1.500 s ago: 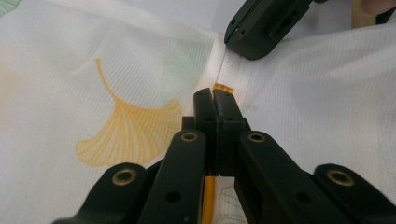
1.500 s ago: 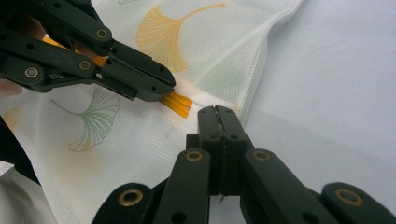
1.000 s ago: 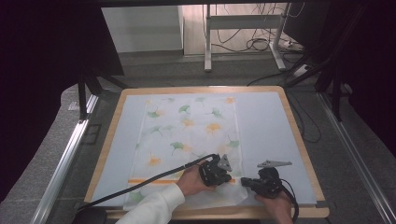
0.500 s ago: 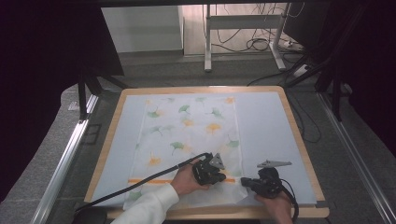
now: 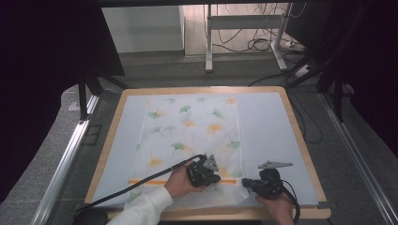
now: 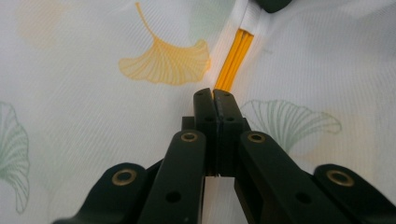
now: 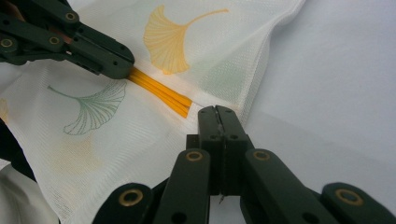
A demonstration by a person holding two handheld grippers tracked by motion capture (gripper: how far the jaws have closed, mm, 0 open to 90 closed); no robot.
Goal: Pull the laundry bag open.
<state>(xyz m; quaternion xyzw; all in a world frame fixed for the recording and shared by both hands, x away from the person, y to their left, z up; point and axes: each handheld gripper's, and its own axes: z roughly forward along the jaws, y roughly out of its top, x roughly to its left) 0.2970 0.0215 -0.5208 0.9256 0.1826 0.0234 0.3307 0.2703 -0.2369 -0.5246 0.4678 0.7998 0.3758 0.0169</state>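
Observation:
A white cloth (image 5: 192, 126) printed with green and orange ginkgo leaves lies spread on the table's pale mat (image 5: 267, 122). An orange stripe (image 5: 155, 181) crosses its near end. My left gripper (image 5: 217, 179) is shut on the cloth right at that stripe (image 6: 231, 65), and creases fan out from its tips (image 6: 215, 93). My right gripper (image 5: 245, 183) is shut on the cloth's right-hand edge (image 7: 261, 70), close to where the stripe (image 7: 161, 91) ends. From the right gripper (image 7: 215, 111) view, the left gripper (image 7: 122, 65) pinches the stripe a short way off.
The table has a wooden rim (image 5: 300, 136), with bare mat left and right of the cloth. A black cable (image 5: 126, 190) trails from the left gripper over the near edge. Metal rails (image 5: 70, 154) flank the table, and a desk frame with cables (image 5: 244, 28) stands behind.
My left gripper has slid a little to the left with the cloth in it, widening the gap to the right gripper. The right gripper has stayed put.

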